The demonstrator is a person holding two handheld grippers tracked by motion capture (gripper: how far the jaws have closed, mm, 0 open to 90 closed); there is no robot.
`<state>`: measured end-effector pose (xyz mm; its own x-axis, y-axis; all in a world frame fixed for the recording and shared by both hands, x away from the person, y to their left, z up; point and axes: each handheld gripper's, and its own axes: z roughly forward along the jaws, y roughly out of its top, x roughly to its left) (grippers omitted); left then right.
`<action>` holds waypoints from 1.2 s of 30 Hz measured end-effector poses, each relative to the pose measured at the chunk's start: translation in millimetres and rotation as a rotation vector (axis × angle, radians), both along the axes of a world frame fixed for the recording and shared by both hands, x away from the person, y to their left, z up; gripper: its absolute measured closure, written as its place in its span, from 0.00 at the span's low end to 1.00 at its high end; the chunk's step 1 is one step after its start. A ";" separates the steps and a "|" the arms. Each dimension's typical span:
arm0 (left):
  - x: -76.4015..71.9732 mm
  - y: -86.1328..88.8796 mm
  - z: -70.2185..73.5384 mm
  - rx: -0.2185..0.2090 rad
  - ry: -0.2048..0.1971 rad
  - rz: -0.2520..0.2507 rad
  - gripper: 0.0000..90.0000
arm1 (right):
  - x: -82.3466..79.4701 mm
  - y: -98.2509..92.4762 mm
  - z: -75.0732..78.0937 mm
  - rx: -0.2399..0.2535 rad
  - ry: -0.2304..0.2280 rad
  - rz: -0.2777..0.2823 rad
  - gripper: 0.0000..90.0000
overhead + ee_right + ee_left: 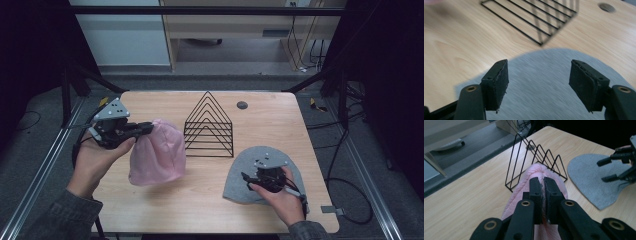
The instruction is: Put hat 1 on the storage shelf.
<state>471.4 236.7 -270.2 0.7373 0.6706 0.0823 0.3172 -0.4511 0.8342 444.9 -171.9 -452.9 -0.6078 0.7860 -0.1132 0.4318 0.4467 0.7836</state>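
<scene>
In the high view, two forearms in grey sleeves come in from the bottom edge. At lower right of that frame the right gripper hovers over a flat grey felt-like beanie, which lies spread on the light wooden table near its right front corner. In the right gripper view its two black jaws stand spread wide, with nothing between them; the grey beanie fills the space under and beyond them, blurred, and whether the pads touch the cloth I cannot tell.

At centre left of the high view the left gripper is held above the table by the left hand. Its jaws are pressed together on the top edge of a pink knitted beanie, which hangs down from them, its lower edge close to the tabletop. In the left gripper view the pink beanie is pinched between the two black pads, a fold of knit showing in the narrow slit.

Farther back, at the middle of the table, stands a black wire rack of triangular dividers, upright, just beside the pink beanie and apart from the grey one. Behind it, to the right, a small dark round cap sits in the tabletop.
</scene>
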 end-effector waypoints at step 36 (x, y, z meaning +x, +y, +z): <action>11.4 -2.9 23.0 -0.071 -0.039 0.010 0.95 | 28.7 135.5 58.7 0.097 0.088 0.381 0.93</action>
